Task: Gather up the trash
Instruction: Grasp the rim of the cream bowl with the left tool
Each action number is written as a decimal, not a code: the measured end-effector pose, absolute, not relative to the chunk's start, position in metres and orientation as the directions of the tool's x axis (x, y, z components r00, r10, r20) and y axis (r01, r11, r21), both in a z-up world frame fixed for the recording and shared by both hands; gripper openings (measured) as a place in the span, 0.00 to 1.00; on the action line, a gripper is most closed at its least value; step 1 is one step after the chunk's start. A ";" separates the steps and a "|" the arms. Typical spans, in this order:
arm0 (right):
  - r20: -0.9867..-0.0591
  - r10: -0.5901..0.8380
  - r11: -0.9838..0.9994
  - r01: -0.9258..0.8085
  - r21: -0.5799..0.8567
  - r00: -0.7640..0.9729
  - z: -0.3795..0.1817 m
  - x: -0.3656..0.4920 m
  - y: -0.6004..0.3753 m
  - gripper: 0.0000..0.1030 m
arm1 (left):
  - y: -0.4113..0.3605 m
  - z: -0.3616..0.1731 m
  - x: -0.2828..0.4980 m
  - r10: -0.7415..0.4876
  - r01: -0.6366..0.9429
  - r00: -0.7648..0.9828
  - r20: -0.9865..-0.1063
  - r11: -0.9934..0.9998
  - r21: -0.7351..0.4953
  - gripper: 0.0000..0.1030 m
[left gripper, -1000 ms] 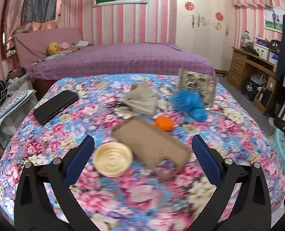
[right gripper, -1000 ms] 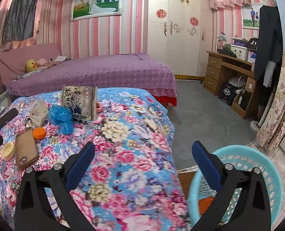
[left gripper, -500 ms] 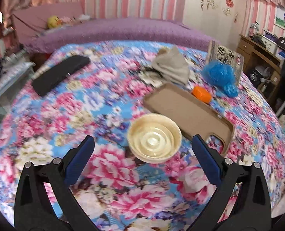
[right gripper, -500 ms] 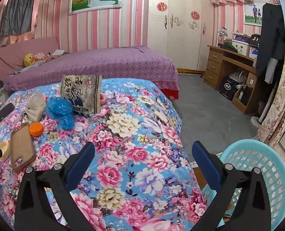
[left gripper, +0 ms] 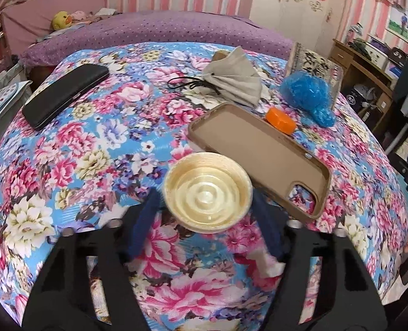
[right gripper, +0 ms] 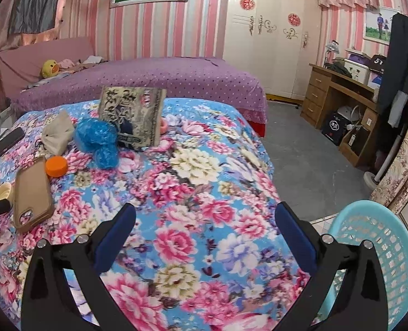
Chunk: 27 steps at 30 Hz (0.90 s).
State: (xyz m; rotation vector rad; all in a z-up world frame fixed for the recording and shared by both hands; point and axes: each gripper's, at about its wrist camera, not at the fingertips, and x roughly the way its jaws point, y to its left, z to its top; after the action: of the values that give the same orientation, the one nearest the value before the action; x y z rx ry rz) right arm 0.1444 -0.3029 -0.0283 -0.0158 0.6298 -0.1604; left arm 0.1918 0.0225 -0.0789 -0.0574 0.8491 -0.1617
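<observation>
A cream plastic lid (left gripper: pixel 207 191) lies on the floral bedspread (left gripper: pixel 99 149). My left gripper (left gripper: pixel 206 207) has its blue fingers (left gripper: pixel 146 220) close on both sides of the lid, touching its rim. The lid also shows at the left edge of the right wrist view (right gripper: pixel 4 191). An orange bottle cap (left gripper: pixel 280 120), a crumpled blue plastic bag (left gripper: pixel 306 92) and a grey crumpled cloth (left gripper: pixel 232 78) lie further back. My right gripper (right gripper: pixel 204 234) is open and empty above the bed's right side. A turquoise basket (right gripper: pixel 380 251) stands on the floor at lower right.
A brown phone case (left gripper: pixel 259 157) lies right behind the lid. A black wallet (left gripper: pixel 66 96) is at the left. A patterned packet (right gripper: pixel 132 117) stands upright behind the blue bag. A wooden desk (right gripper: pixel 341 93) is by the far wall.
My left gripper moved forward and down onto the lid and its fingers closed in from wide open to the lid's rim. The right gripper shifted slightly.
</observation>
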 end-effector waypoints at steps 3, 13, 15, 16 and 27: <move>-0.593 -0.120 0.992 0.117 -0.044 0.796 -0.029 0.146 -0.295 0.96 | 0.024 -0.078 0.191 -0.167 0.124 0.650 -0.741 0.986 -0.113 0.59; -0.590 -0.060 0.997 0.021 -0.073 0.805 -0.025 0.163 -0.243 0.96 | 0.062 -0.059 0.203 -0.046 -0.013 0.727 -0.685 0.997 -0.081 0.59; -0.592 -0.038 0.997 -0.012 -0.080 0.805 -0.023 0.170 -0.228 0.96 | 0.068 -0.058 0.207 -0.035 -0.031 0.733 -0.679 0.996 -0.085 0.59; -0.591 -0.028 0.996 -0.028 -0.084 0.806 -0.021 0.175 -0.219 0.96 | 0.071 -0.057 0.209 -0.030 -0.040 0.734 -0.678 0.995 -0.087 0.59; -0.659 0.078 0.983 -0.168 -0.075 0.748 -0.036 0.233 -0.146 0.77 | 0.095 -0.059 0.224 0.025 -0.103 0.735 -0.678 0.992 -0.074 0.59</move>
State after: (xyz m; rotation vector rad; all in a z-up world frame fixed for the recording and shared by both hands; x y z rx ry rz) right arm 0.2333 -0.1465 -0.0362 -0.1327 0.7138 0.1350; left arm 0.2235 0.0954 -0.0591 -0.1091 0.7423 0.0704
